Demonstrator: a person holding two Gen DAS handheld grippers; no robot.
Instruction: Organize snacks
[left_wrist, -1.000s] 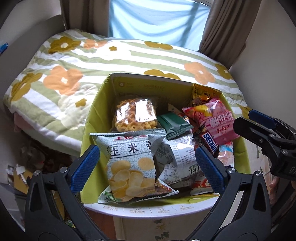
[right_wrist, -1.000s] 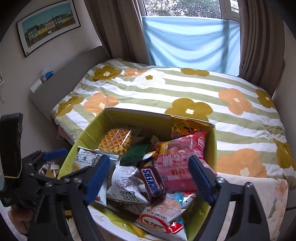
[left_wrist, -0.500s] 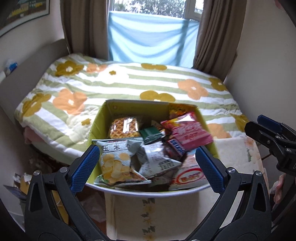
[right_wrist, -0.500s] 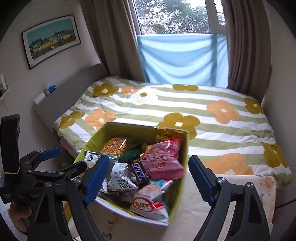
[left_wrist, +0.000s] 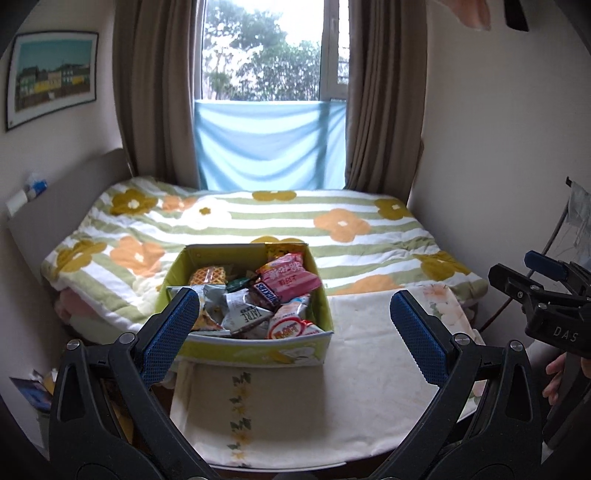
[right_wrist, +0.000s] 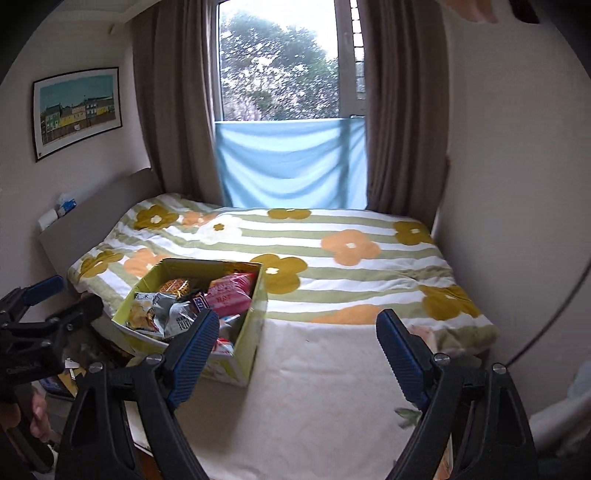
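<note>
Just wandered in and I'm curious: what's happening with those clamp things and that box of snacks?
A person holds a clamp-like gripper in each hand, sorting snacks. The left gripper and right gripper are both open and empty, hovering over a cloth-covered table at the foot of a flowered bed. The green box sits full of packets, among them a pink bag and a Snickers bar. Nothing has been taken out.

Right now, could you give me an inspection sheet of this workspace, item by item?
Surface: cream cloth over a table at the foot of the bed.
Job's things: green box full of snacks: Snickers bar, pink bag, waffle pack.
Clutter: papers on the floor, too blurred to name.
Grippers: left gripper and right gripper both open, nothing between the jaws.
Cables: thin cable by the right wall.
Surroundings: window, brown curtains, framed picture.
</note>
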